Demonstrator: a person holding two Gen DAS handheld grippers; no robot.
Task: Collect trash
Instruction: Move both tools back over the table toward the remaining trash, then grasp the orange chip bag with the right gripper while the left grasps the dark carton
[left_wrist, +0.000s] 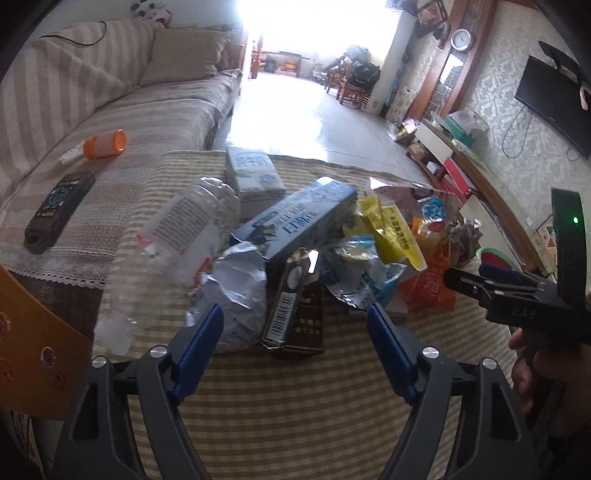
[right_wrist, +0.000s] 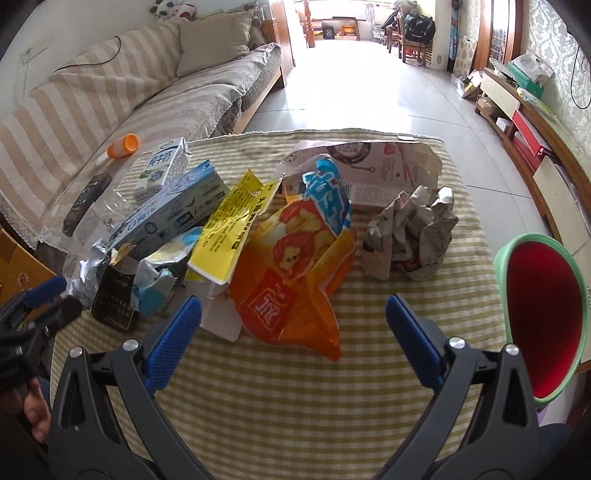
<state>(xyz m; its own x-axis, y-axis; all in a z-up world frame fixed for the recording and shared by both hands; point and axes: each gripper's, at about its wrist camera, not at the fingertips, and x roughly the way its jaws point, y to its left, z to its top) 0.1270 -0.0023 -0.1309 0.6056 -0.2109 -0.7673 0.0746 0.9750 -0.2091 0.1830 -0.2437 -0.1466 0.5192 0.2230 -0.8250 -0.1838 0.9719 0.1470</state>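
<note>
A heap of trash lies on the striped tablecloth (left_wrist: 280, 406): a clear plastic bottle (left_wrist: 177, 236), a milk carton (left_wrist: 255, 177), a long blue box (left_wrist: 303, 218), a crumpled silver wrapper (left_wrist: 236, 288) and a dark box (left_wrist: 306, 325). My left gripper (left_wrist: 295, 314) is open, its blue pads on either side of the dark box and a barcoded carton (left_wrist: 282, 314), not pressing them. My right gripper (right_wrist: 293, 302) is open just before an orange snack bag (right_wrist: 295, 273). A yellow wrapper (right_wrist: 236, 225) and crumpled brown paper (right_wrist: 413, 232) lie beside the bag.
A green-rimmed bin with a red inside (right_wrist: 543, 317) stands at the table's right edge. A sofa (left_wrist: 110, 122) on the left holds a remote (left_wrist: 59, 210) and an orange-capped bottle (left_wrist: 105, 144). A low cabinet (right_wrist: 524, 122) runs along the right wall.
</note>
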